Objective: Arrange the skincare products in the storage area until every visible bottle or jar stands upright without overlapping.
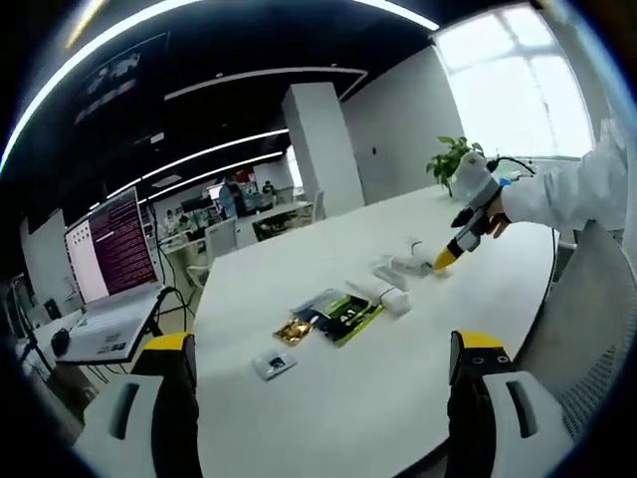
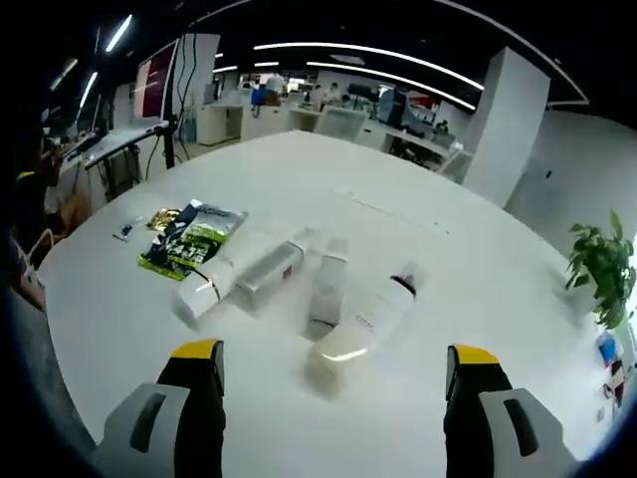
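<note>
Nearest my right camera is a white tube [image 2: 363,324] lying flat on the white table [image 2: 498,289], directly ahead of the right gripper [image 2: 333,383], whose jaws stand wide apart with nothing between them. Its long axis runs from a broad pale end, near and slightly left, to a dark band at the far right, so it lies diagonal to the jaw line and I judge a wrist roll is needed before closing across it. Just left lie three more white items on their sides, roughly parallel: a slim bottle [image 2: 326,289], a boxy one [image 2: 271,274] and a tube with a dark band [image 2: 214,284]. Whether neighbours touch I cannot tell. Farther left sit a green and black sachet [image 2: 189,239], a gold packet [image 2: 161,217] and a small pouch [image 2: 126,230]. None of the containers stands upright, so the arranging is, by my reading, barely begun. From the left gripper view, the left gripper [image 1: 323,383] is also wide and empty, well back from everything, with the same row of white products [image 1: 393,284] far across the table and the right gripper [image 1: 448,257] poised just beside them. Right hand is clearly nearer; I would lead with it on that near tube.
</note>
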Motion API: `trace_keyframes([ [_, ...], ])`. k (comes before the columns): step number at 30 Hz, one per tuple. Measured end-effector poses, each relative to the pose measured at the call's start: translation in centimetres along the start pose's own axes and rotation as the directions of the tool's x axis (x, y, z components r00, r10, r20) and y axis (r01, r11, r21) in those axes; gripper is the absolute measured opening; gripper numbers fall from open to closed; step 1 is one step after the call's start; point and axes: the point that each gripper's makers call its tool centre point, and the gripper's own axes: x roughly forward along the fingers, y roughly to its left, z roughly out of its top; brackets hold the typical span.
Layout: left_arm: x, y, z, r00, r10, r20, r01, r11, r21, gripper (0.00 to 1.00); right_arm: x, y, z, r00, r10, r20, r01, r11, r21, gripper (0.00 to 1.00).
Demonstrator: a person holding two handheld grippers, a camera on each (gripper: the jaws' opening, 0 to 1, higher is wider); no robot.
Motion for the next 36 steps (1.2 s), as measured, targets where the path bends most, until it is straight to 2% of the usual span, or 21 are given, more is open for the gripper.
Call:
trace_keyframes([
  [5, -0.1, 0.3, -0.2, 1.000, 0.018, -0.002, -0.018, 1.000, 0.005, 0.99, 2.1, -0.6, -0.2, 1.000, 0.002, -0.024, -0.002, 1.000, 0.023, 0.94],
  [9, -0.2, 0.6, -0.3, 0.999, 0.031, -0.010, -0.031, 0.999, 0.009, 0.99, 3.0, 0.5, -1.2, 0.998, 0.023, -0.060, -0.021, 0.999, 0.048, 0.96],
  [14, -0.4, 1.1, -0.3, 0.998, 0.056, -0.007, -0.056, 0.998, -0.006, 0.99, 4.4, 0.3, -1.9, 0.996, 0.019, -0.089, -0.014, 0.998, 0.055, 0.97],
  [20, -0.4, 1.2, -0.5, 0.997, 0.080, -0.014, -0.080, 0.997, 0.021, 0.99, 5.2, 0.8, -2.3, 0.994, 0.021, -0.106, -0.014, 0.998, 0.066, 0.97],
  [24, -0.5, 1.7, -0.4, 0.996, 0.089, -0.020, -0.089, 0.996, 0.016, 0.99, 6.4, -0.2, -2.6, 0.994, 0.020, -0.112, -0.010, 0.996, 0.092, 0.97],
  [26, -0.6, 1.8, -0.5, 0.995, 0.093, -0.022, -0.092, 0.996, 0.014, 0.99, 6.3, -0.1, -2.9, 0.993, 0.019, -0.119, -0.008, 0.996, 0.092, 0.97],
  [31, -0.6, 1.6, -0.5, 0.996, 0.086, -0.023, -0.086, 0.996, -0.001, 0.99, 6.3, 0.3, -3.3, 0.993, 0.039, -0.110, -0.022, 0.988, 0.153, 0.95],
  [35, -0.7, 1.5, -0.5, 0.996, 0.089, -0.018, -0.089, 0.996, -0.016, 0.99, 6.5, 0.4, -3.7, 0.992, 0.051, -0.113, -0.024, 0.974, 0.227, 0.93],
  [36, -0.6, 1.5, -0.5, 0.996, 0.089, -0.018, -0.089, 0.996, -0.016, 0.99, 6.5, 0.3, -3.6, 0.992, 0.046, -0.113, -0.023, 0.979, 0.202, 0.93],
])
